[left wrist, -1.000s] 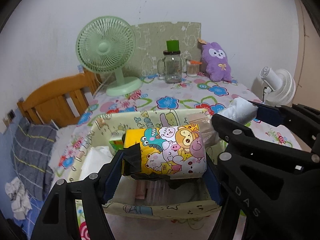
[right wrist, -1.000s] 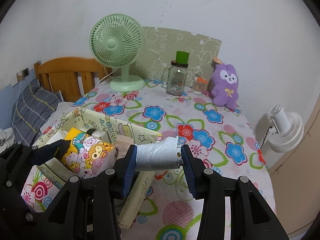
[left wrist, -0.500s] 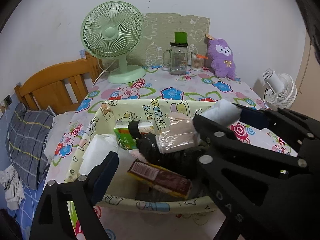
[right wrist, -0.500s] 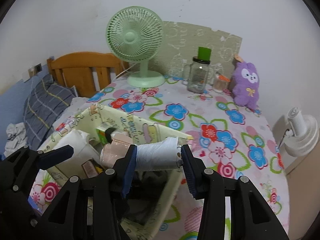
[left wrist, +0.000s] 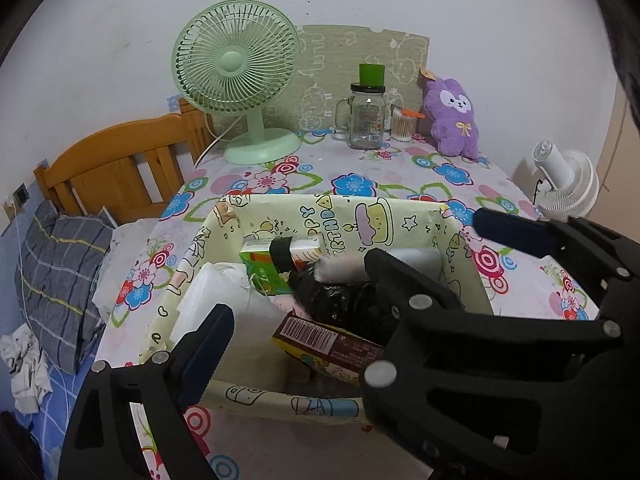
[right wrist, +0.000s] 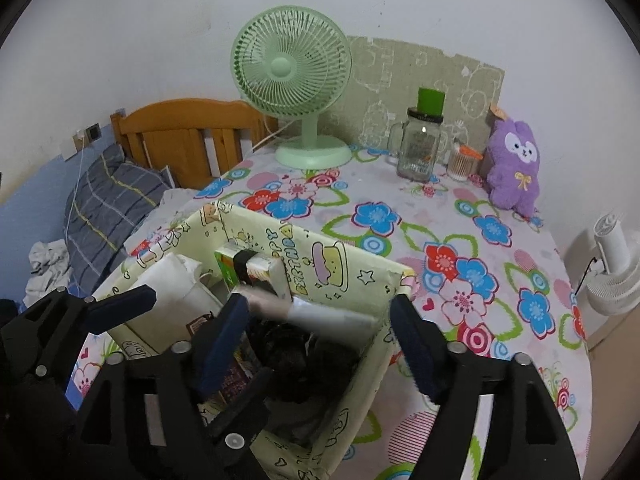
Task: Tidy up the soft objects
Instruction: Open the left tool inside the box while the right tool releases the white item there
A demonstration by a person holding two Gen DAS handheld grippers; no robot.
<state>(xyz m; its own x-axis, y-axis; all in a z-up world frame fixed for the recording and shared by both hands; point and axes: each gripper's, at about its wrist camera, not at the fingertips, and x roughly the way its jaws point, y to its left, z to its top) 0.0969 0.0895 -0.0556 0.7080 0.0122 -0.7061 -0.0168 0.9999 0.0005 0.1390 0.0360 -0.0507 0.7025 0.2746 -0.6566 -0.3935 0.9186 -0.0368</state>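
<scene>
In the right wrist view, a pale roll (right wrist: 328, 314) inside the box (right wrist: 344, 268) was blurred. The box's near wall was hidden by the right gripper (right wrist: 320, 344). Beneath, a black bundle (right wrist: 288, 344) could not be identified.

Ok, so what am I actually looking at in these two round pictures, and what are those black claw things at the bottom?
No robot here: a person holds a pair of black tongs in each hand, and a wide-angle camera on each pair looks out along its fingers. One picture comes from the left tongs, the other from the right tongs; each also catches the other pair. Both hang open over a cartoon-print box on a flowered table, holding nothing. In the box lie a green carton, a white roll, a black bag and other packs. At the back stand a green fan, a glass jar and a purple plush toy.
</scene>
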